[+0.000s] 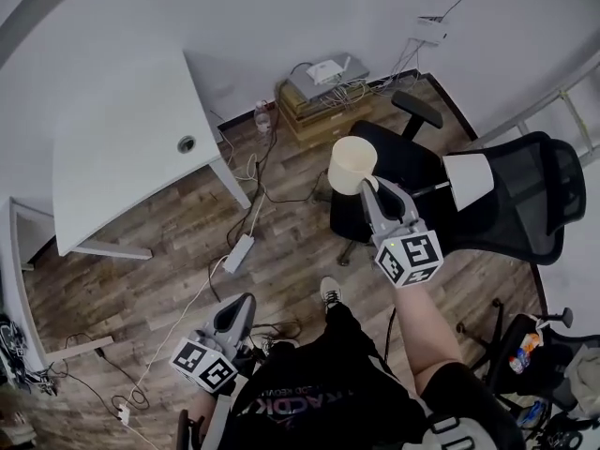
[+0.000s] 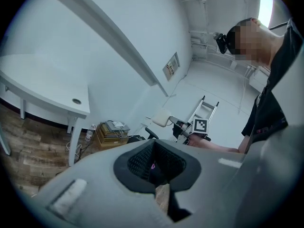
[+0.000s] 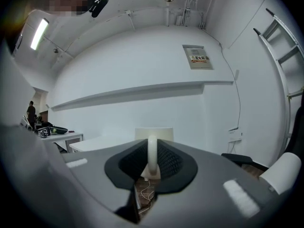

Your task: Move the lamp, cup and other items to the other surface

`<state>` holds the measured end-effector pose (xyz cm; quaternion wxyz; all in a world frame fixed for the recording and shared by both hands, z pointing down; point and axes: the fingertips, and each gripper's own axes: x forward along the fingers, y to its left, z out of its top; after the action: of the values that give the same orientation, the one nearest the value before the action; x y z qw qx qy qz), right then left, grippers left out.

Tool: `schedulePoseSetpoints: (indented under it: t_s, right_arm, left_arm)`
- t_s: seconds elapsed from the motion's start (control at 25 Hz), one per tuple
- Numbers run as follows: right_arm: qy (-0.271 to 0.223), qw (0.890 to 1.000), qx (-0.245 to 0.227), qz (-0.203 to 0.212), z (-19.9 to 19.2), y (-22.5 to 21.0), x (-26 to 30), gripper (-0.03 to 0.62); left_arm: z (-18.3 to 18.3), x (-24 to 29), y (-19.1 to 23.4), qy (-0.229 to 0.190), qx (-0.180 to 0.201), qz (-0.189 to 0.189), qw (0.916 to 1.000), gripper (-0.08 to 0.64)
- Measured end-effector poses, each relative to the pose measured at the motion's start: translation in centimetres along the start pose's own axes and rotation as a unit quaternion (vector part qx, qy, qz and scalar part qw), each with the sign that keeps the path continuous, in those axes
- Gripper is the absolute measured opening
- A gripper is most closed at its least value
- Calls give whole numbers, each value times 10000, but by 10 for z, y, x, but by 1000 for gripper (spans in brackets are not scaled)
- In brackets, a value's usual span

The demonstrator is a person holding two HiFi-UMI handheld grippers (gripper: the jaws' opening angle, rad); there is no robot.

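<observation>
Overhead, the right hand-held gripper holds the cream cup aloft above the floor; the white tabletop lies at ten o'clock, the lamp at three. The left hand-held gripper shows jaws pressed together, nothing between. The right one's view shows jaws nearly together, pinching only the cup's handle; a quick swing could pivot the cup loose. The wall sign is unreadably small.
</observation>
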<state>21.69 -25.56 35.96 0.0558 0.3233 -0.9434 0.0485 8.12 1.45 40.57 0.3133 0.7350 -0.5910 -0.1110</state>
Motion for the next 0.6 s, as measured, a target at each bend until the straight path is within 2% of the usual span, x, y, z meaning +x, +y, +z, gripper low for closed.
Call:
schedulePoseSetpoints:
  t_s: [0.24, 0.6]
  right_arm:
    - [163, 9993, 82, -327, -22, -88, -16, 43]
    - [582, 9971, 178, -459, -79, -192, -18, 43]
  left_arm:
    - [-28, 72, -27, 352, -140, -198, 9991, 3]
    - [-68, 156, -53, 767, -357, -138, 9963, 3]
